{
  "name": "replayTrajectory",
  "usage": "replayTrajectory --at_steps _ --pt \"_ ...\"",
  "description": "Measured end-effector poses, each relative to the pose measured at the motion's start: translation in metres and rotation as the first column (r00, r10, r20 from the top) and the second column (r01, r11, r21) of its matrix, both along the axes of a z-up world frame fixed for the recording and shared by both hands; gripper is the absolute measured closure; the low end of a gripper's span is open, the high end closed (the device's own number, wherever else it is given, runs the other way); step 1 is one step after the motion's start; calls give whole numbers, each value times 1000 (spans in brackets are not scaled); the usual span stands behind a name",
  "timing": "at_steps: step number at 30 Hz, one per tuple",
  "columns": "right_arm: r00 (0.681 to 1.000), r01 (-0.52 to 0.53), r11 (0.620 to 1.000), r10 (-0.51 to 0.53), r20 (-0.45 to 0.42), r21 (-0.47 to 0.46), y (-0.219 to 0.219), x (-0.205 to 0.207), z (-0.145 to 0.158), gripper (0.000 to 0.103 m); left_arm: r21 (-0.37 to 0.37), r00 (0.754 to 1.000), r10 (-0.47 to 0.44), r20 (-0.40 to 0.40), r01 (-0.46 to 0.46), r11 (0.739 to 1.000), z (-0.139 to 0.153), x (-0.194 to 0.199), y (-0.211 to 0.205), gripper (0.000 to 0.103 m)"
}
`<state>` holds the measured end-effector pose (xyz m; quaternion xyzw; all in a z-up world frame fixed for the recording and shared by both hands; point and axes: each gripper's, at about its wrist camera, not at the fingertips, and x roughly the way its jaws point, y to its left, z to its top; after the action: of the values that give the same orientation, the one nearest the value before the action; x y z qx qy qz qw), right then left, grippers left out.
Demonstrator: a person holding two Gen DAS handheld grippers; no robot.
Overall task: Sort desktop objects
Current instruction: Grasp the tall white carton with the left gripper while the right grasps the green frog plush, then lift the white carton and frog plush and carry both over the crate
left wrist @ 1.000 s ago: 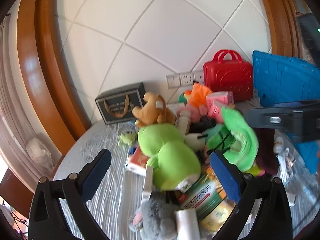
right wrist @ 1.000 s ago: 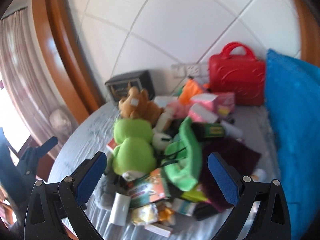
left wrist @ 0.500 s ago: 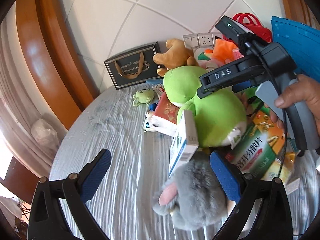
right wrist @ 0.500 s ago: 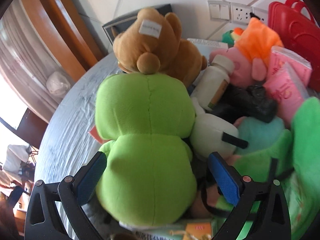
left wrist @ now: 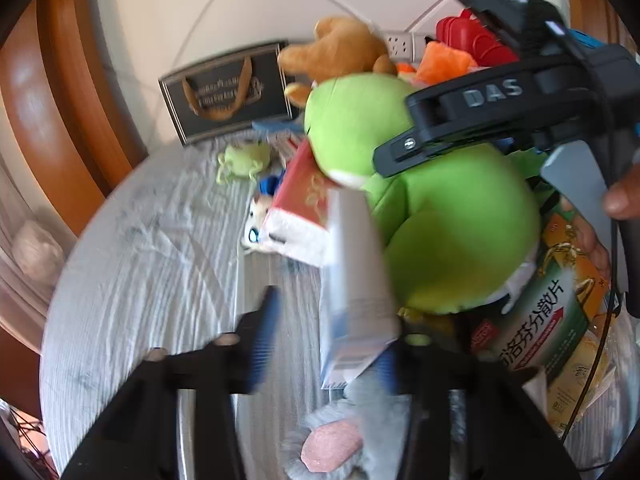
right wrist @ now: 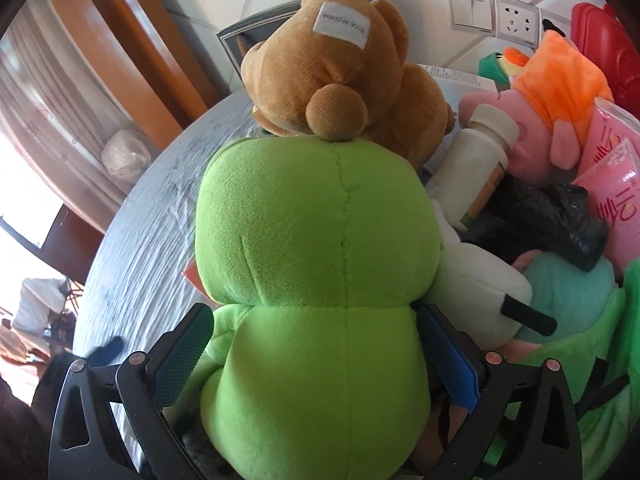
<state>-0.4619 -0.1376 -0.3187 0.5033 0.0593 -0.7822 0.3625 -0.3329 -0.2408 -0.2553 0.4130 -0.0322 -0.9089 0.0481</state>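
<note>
A heap of toys and boxes lies on a round table covered in grey cloth [left wrist: 140,260]. My left gripper [left wrist: 326,350] is low over the heap's near edge. Its jaws are closing around a white and blue box [left wrist: 352,272] standing on end. The left pad [left wrist: 264,332] is still a gap away from the box. My right gripper [right wrist: 318,356] is open and straddles the body of a big green plush toy [right wrist: 320,220], which fills the space between the pads. Its black body [left wrist: 480,112] also shows in the left wrist view, over the green plush [left wrist: 452,220], with a hand [left wrist: 624,196] on it.
A brown plush [right wrist: 328,60] lies behind the green one. To its right are a white bottle [right wrist: 476,160], a pink plush [right wrist: 532,128] and a black bag [right wrist: 548,216]. Near my left gripper are a red and white box [left wrist: 300,204], a grey plush [left wrist: 360,420] and a green medicine box [left wrist: 536,328].
Both grippers came down onto the heap. The left one moved in on the white and blue box and its jaws narrowed. The right one settled around the green plush.
</note>
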Motion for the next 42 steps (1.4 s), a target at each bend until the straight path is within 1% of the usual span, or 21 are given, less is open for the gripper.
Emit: replayTrajectory --at_steps 1,4,6,8,10,12,14,17,19,24,26,29,33,34,36,38,41,42 --pt "1000 1 1000 -1 -2 10 -2 0 -1 0 1 1000 0 8 0 1000 -2 -2 -3 79" --pt "1000 16 1000 -16 6 25 -6 -2 -7 0 2 1000 -15 -10 15 1000 -1 -2 -5 84" --pt "1000 22 998 -22 2 57 -12 -5 -11 1 6 1000 -24 -16 25 1000 -1 -2 -5 86" --pt "999 31 997 -30 -17 65 -14 -3 -13 13 7 1000 -28 -13 28 1000 -1 -3 -5 86" --pt "999 38 999 -37 -27 26 -7 2 -8 28 16 999 -31 -24 32 999 2 -1 -6 86" --pt "998 39 999 -40 -42 -17 3 6 1 33 26 998 -36 -53 37 999 10 3 -6 86" --pt "997 37 999 -40 -65 -38 10 13 11 35 18 996 -40 -77 41 999 19 5 -5 86" --pt "992 9 999 -15 -124 -48 14 27 26 37 9 993 -57 -108 58 998 33 9 -1 86" --pt "990 1 997 -13 -143 -82 18 34 39 37 -4 990 -67 -126 67 998 44 13 2 86" --pt "981 31 986 -61 -184 -164 39 46 77 37 -15 977 -79 -199 78 997 80 25 6 86" --pt "978 48 980 -84 -189 -191 50 51 93 37 -34 968 -92 -234 87 996 98 29 10 86" --pt "966 76 969 -129 -223 -234 72 65 121 37 -55 952 -124 -278 113 992 127 34 20 86" --pt "936 119 953 -202 -289 -279 119 92 164 37 -78 928 -174 -329 157 984 163 40 43 86" --pt "926 133 949 -222 -306 -286 133 100 175 37 -78 920 -192 -343 175 981 171 41 50 86" --pt "899 169 936 -275 -342 -307 162 115 198 37 -78 895 -236 -378 223 972 190 43 68 86" --pt "866 207 924 -326 -379 -322 192 131 220 37 -78 869 -285 -405 278 958 207 43 90 86" --pt "796 280 896 -418 -438 -345 241 155 253 37 -91 822 -364 -437 362 928 231 39 131 86" --pt "774 300 887 -442 -455 -352 254 162 262 37 -92 803 -392 -449 395 914 239 37 147 86"
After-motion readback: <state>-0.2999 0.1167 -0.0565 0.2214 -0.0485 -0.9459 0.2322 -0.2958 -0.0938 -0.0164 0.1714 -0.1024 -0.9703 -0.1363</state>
